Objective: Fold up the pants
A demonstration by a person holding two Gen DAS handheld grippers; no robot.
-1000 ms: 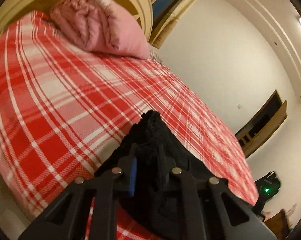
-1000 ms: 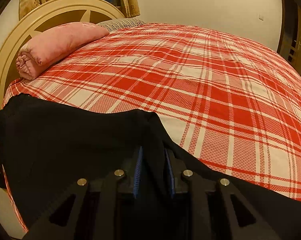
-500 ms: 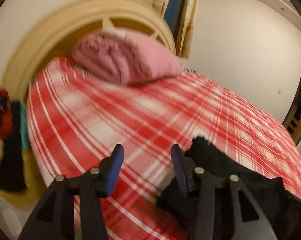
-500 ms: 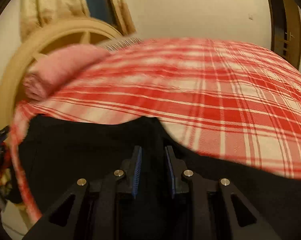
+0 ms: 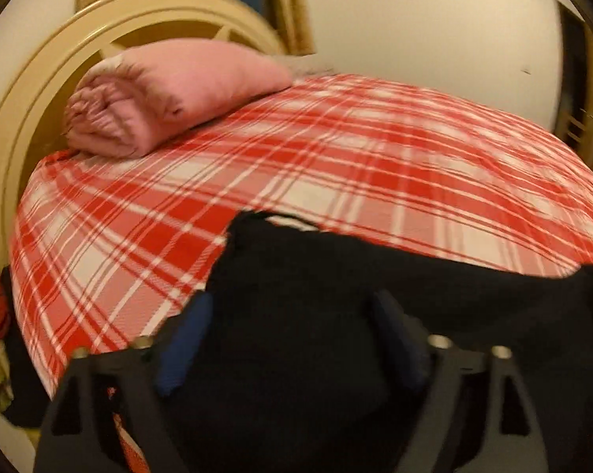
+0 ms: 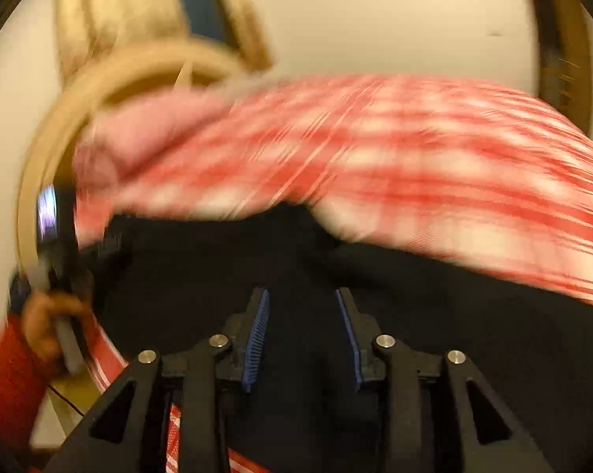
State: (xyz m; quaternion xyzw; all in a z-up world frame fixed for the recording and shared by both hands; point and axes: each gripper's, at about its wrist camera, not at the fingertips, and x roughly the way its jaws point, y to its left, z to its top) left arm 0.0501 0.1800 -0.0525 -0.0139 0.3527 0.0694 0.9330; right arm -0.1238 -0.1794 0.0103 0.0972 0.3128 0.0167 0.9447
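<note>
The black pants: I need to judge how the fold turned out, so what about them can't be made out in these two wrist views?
- Near part of the black pants: left wrist view, covered by the left gripper and cut by the bottom edge.
- Fold lines and seams: both views, lost in uniformly dark cloth.
- Outline on the plaid bedspread: right wrist view, smeared by motion blur.
- Near side: right wrist view, behind the right gripper.

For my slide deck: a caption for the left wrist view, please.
Left gripper, jaws just opened wide, above black pants on a red plaid bed; pink bedding by the headboard.
</note>
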